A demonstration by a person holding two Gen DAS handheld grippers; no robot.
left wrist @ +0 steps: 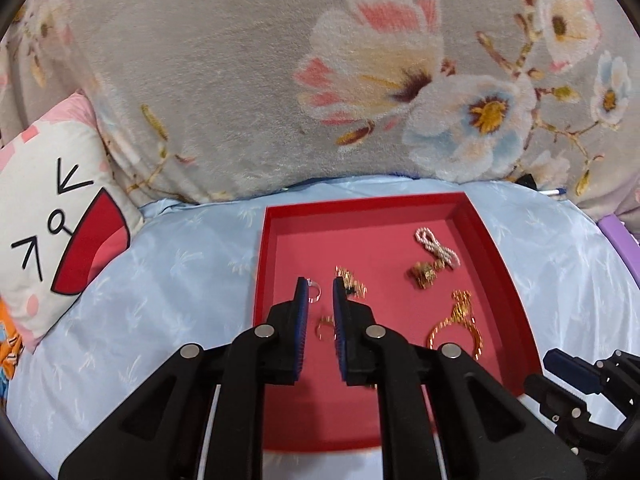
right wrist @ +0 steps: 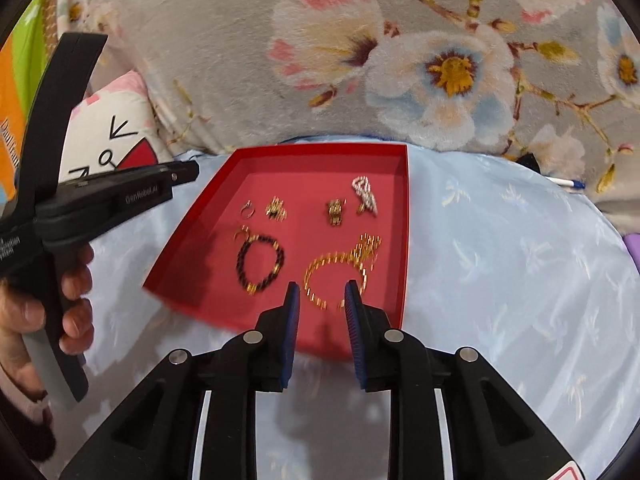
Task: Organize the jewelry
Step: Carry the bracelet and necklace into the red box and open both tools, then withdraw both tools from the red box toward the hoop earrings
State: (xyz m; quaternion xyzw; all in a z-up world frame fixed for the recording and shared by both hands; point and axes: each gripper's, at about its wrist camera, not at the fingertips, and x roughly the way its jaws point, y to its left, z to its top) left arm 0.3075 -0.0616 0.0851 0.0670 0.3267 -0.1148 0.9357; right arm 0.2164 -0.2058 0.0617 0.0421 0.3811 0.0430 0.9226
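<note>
Sitting in the red tray point(right wrist: 402, 216) at the middle of the frame, the gold chain necklace point(right wrist: 340, 276) looks light, floppy and slippery; pinch a bunched bit of links. Left gripper point(left wrist: 320, 284) and right gripper point(right wrist: 322, 290) have jaws a little apart, holding nothing

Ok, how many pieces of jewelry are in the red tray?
7: back row, clear ring, gold cluster, gold charm, pearl strand; front row, small gold ring, dark bracelet, gold chain. Tangled bits may hide more.
</note>
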